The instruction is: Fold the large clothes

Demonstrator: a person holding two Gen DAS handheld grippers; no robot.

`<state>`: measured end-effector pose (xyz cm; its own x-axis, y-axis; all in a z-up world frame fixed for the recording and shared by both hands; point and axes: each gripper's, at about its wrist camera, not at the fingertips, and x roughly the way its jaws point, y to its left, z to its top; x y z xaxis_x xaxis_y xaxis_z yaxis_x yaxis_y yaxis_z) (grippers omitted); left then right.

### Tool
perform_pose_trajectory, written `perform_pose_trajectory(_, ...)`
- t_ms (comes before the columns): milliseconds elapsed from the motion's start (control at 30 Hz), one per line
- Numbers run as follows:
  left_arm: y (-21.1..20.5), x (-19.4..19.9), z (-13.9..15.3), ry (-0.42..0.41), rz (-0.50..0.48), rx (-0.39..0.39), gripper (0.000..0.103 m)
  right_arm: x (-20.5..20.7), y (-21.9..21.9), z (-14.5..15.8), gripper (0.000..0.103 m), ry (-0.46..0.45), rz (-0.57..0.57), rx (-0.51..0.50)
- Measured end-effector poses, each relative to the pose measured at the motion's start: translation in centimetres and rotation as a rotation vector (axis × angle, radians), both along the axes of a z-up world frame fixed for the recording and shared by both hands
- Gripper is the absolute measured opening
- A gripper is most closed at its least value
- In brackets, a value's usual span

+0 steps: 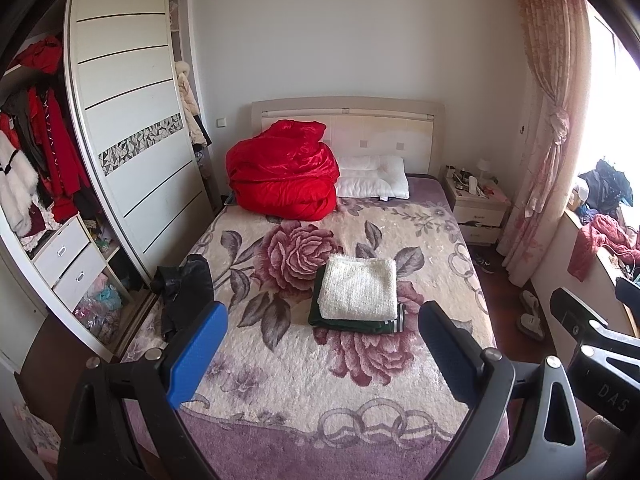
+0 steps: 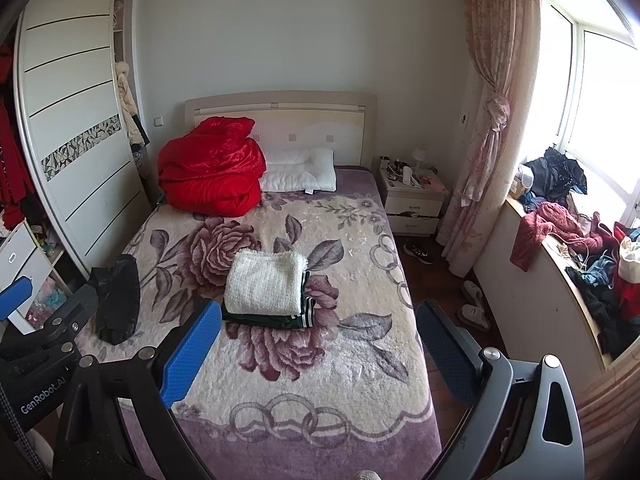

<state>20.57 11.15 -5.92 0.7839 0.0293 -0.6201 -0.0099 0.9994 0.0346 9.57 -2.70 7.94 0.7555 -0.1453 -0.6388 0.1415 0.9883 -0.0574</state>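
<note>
A folded white fuzzy garment [image 1: 358, 290] lies on top of a folded dark green garment [image 1: 352, 324] in the middle of the floral bed cover [image 1: 304, 384]; the stack also shows in the right wrist view [image 2: 264, 284]. A crumpled black garment [image 1: 186, 292] lies at the bed's left edge, also in the right wrist view [image 2: 118, 300]. My left gripper [image 1: 322, 354] is open and empty, held back above the foot of the bed. My right gripper [image 2: 318, 350] is open and empty, beside the left one.
A red quilt bundle [image 1: 282, 170] and a white pillow [image 1: 372, 178] sit at the headboard. An open wardrobe [image 1: 120, 128] stands left of the bed. A nightstand [image 2: 412, 200], curtain [image 2: 486, 120], slippers [image 2: 474, 306] and a cluttered window ledge [image 2: 576, 248] are to the right.
</note>
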Motion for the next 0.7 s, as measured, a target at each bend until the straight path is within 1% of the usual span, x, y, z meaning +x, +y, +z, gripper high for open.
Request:
perform_pose_trajectory(433,-0.19,0.04,0.15,-0.002,0.010,0.001,0.097,-0.57,0.27,0.19,0.099,-0.004,-0.002,0.008)
perform_pose_trajectory(700,-0.11,-0.24,0.34,-0.018,0.022,0.001,0.097,0.37,0.56,0.43,0.100,-0.005,0.006,0.008)
